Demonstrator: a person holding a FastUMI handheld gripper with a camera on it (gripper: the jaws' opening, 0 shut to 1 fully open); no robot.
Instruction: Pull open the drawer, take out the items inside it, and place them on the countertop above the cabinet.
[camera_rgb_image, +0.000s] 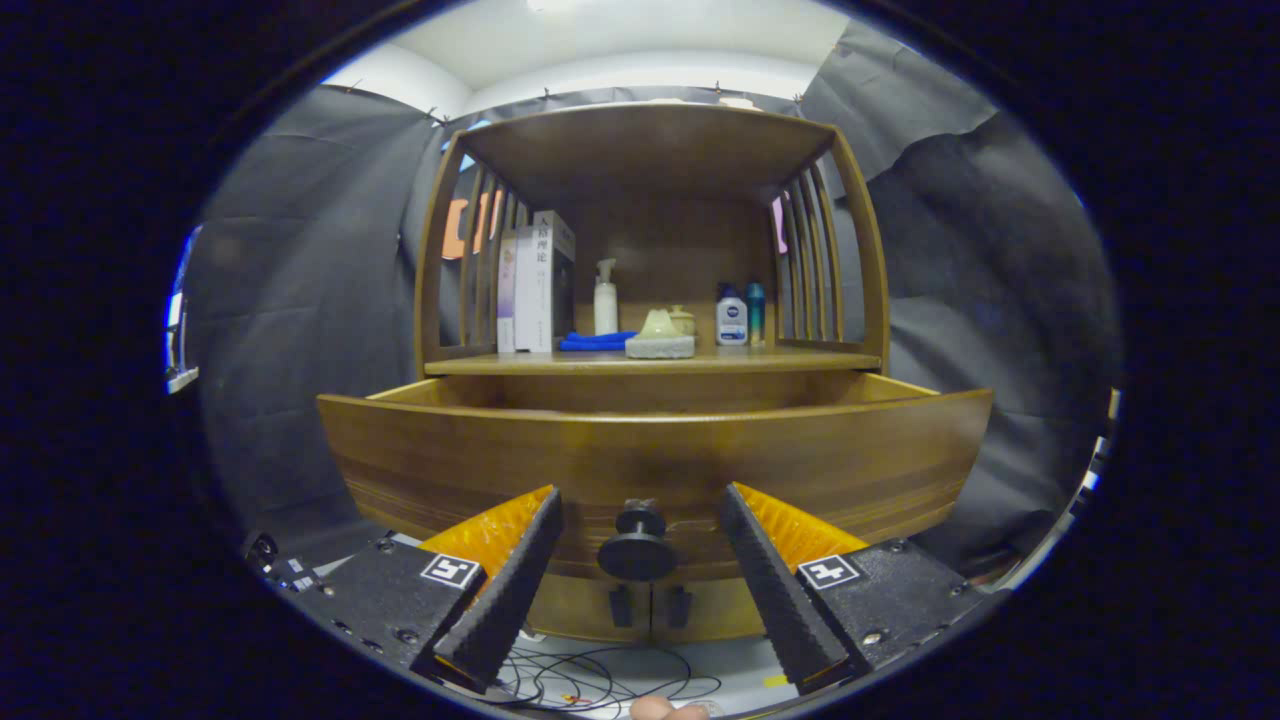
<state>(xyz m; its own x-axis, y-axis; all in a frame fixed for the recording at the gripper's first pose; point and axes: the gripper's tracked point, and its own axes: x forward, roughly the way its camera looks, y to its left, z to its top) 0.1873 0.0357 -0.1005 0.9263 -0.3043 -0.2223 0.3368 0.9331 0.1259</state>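
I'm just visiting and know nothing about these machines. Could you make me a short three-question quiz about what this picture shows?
1. True or false: the drawer is pulled out from the cabinet.
2. Where is the drawer's round knob relative to the gripper? A) between its jaws, untouched B) clamped by them C) far off to one side
3. Fill in: on the countertop, the blue cloth lies at the foot of the white ____ bottle.

Key
1. True: its front stands forward of the countertop edge, though its inside is hidden.
2. A: the jaws are spread wide, with a gap on each side of the knob.
3. pump
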